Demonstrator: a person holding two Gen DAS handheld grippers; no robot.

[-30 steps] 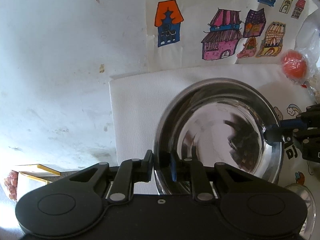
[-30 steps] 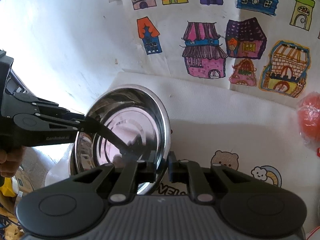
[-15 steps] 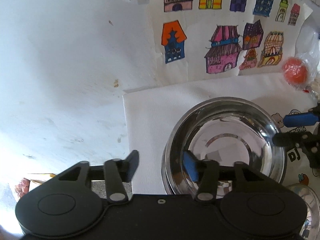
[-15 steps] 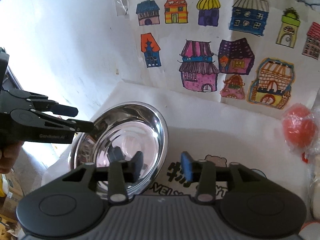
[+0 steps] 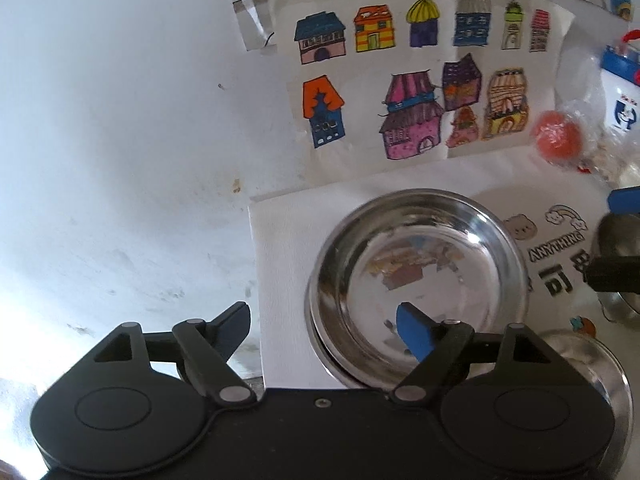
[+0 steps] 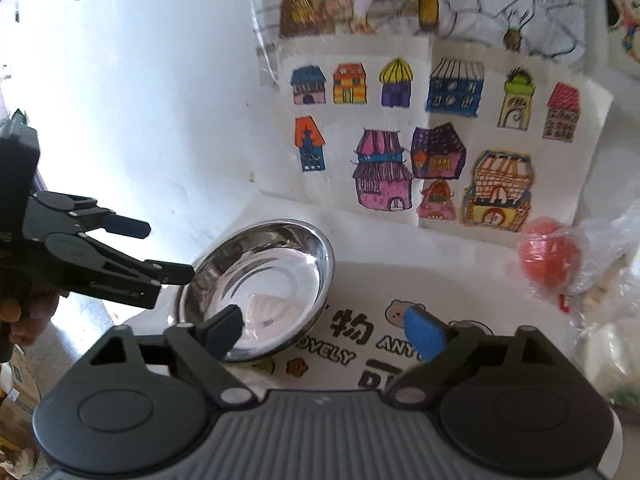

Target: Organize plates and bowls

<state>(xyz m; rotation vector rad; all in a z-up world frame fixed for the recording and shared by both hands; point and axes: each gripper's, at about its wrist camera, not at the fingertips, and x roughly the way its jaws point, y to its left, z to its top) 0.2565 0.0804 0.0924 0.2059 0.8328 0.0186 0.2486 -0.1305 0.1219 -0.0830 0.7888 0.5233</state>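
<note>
Your fingers on both grippers are opening, gripping nothing, around the shiny round steel bowl (image 5: 416,276); beyond them sits an orange ball in clear plastic (image 6: 550,258).

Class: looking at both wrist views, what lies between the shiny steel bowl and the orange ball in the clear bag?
In the right wrist view, only bare white cloth separates the steel bowl from the bagged orange ball.

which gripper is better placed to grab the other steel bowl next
Likely the left gripper: a second steel bowl sits just beside its right finger in its own view. The right gripper sees only the stacked bowls already set down. Both are opening, nothing between their fingers.
</note>
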